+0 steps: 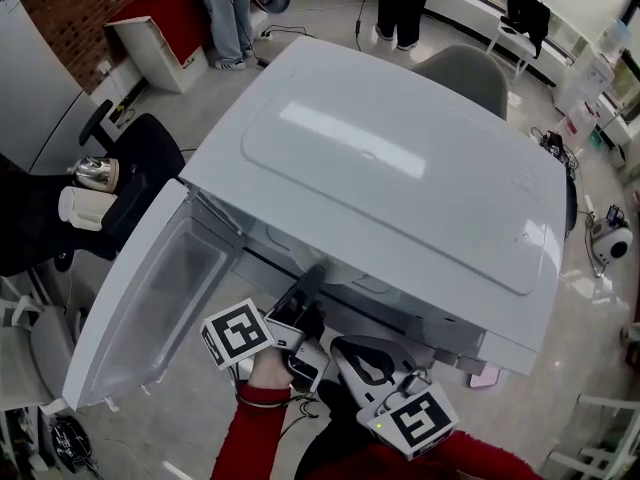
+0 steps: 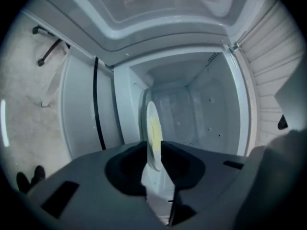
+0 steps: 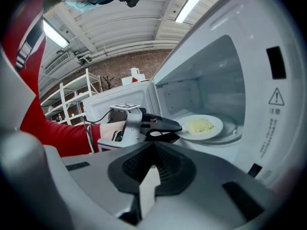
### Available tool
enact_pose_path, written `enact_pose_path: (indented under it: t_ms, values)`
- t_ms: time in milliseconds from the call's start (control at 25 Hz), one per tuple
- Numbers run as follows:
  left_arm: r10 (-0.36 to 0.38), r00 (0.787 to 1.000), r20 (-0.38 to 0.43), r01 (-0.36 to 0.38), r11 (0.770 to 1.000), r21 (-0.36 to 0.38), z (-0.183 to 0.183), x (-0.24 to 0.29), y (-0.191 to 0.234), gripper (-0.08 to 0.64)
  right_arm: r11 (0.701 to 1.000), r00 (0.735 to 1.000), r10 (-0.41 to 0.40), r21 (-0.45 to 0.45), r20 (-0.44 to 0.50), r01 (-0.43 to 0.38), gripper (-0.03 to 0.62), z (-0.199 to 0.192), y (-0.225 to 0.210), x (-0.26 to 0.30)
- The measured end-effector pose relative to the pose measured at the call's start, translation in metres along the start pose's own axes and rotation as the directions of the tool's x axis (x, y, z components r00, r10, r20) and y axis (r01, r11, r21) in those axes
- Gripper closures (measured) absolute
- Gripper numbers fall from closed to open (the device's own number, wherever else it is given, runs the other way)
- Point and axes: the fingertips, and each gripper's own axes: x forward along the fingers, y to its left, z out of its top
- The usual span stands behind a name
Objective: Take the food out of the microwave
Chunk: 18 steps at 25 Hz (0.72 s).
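Microwave (image 1: 400,168), door (image 1: 150,308) swung wide open. Inside the cavity: white plate (image 3: 205,127) with a small heap of yellow food (image 3: 199,125). Left gripper (image 2: 153,152) reaches in, jaws clamped on the plate's near rim. Right gripper (image 3: 153,157) outside, jaws together, empty.

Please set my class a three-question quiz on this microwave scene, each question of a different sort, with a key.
1. True or false: the door of the microwave stands open.
2. What is the left gripper shut on? A the plate's rim; B the door's edge; C nothing.
3. Fill in: the plate, with yellow food on it, sits ___ the microwave.

Key: 1 true. 2 A. 3 inside.
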Motion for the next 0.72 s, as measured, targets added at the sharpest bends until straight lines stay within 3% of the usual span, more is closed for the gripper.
enact_pose_path:
  t_ms: [200,360,560,720]
  values:
    - [0.022,1.000,-0.016,-0.023,0.995,-0.094,0.001,0.002,0.007,0.479,1.000,1.000,0.007,0.005,-0.001,-0.007,0.581,0.001,0.000,0.001]
    - [0.079,0.996,-0.030,-0.082,0.992,-0.096,0.001,-0.001,0.015,0.515,1.000,1.000,0.012,0.007,-0.001,-0.012,0.581,0.003,-0.002,0.002]
    - [0.021,1.000,-0.003,-0.021,0.986,-0.164,0.001,0.003,0.008,0.539,1.000,1.000,0.023,-0.001,-0.001,-0.023,0.581,0.004,-0.002,0.002]
    - [0.034,0.999,0.001,-0.034,0.986,-0.161,-0.003,-0.002,0.009,0.540,0.999,1.000,0.030,-0.013,0.002,-0.029,0.581,0.004,-0.001,0.001]
